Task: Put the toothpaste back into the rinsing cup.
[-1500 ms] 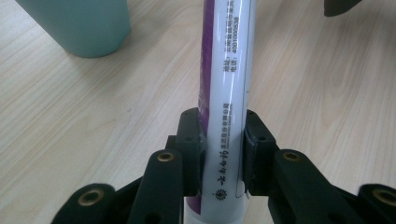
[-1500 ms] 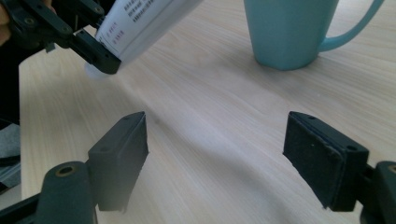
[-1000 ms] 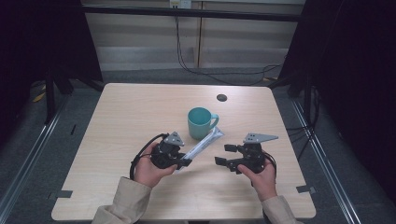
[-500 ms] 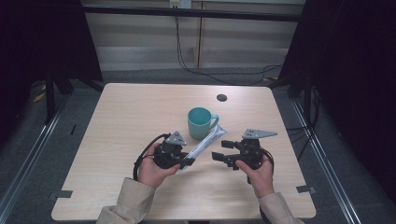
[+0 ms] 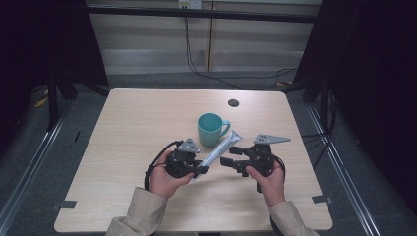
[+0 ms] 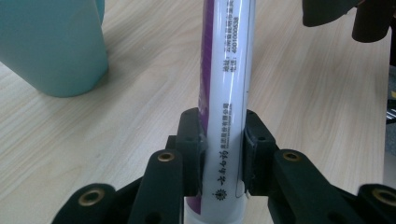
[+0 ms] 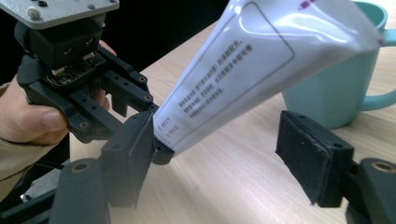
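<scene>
White tube (image 5: 218,151): pinched near cap end by left gripper (image 6: 223,154), raised aslant just near of teal mug (image 5: 211,129), presenting crimped end. Right gripper (image 7: 219,154): jaws spread, just closing, astride tube for a second grip.

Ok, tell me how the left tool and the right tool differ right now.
The left tool is shut on the white tube, pads pressed on its sides; the right tool stands open, its jaws having just been closing, with the tube between them untouched. The right tool carries a long grey plate, the left tool a shorter one. Both are black, hand-held, beside the teal mug.
</scene>
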The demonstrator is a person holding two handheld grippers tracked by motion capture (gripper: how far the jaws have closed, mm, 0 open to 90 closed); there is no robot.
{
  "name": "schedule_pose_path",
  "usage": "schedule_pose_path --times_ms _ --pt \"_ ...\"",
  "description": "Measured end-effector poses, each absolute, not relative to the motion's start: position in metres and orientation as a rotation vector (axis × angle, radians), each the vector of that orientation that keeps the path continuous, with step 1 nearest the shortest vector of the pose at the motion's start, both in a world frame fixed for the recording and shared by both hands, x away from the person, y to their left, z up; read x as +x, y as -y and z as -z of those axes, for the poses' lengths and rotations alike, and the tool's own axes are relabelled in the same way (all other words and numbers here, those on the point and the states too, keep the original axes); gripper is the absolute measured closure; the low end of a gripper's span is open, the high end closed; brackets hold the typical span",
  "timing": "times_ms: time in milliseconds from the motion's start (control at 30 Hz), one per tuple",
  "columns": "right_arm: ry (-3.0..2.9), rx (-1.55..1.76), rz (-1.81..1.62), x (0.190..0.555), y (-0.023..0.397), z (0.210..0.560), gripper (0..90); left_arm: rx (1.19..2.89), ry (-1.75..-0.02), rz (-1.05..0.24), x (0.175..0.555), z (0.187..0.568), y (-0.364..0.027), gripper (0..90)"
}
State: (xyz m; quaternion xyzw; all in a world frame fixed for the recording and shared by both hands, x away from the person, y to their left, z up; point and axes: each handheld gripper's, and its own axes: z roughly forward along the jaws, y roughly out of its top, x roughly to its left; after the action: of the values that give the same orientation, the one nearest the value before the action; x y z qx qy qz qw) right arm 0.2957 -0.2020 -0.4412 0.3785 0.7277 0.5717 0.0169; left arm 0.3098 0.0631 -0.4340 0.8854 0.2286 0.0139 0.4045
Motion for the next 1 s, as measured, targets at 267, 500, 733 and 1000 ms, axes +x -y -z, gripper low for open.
schedule_pose_path --times_ms 267,500,733,1000 --pt "-2.249 1.173 -1.786 0.2968 0.2014 0.4396 32.3 2.237 -0.58 -0.033 0.3084 0.4375 -0.0585 72.8" --pt "-2.232 1.187 -1.797 0.2976 0.2024 0.4379 33.4 2.23 -0.588 -0.027 0.308 0.4402 -0.0575 72.5" --pt "-2.197 1.207 -1.808 0.2981 0.2011 0.436 34.9 2.225 -0.581 0.005 0.3069 0.443 -0.0551 72.4" --pt "-2.117 1.231 -1.857 0.2998 0.2017 0.4319 41.5 2.21 -0.584 0.009 0.3049 0.4401 -0.0532 72.4"
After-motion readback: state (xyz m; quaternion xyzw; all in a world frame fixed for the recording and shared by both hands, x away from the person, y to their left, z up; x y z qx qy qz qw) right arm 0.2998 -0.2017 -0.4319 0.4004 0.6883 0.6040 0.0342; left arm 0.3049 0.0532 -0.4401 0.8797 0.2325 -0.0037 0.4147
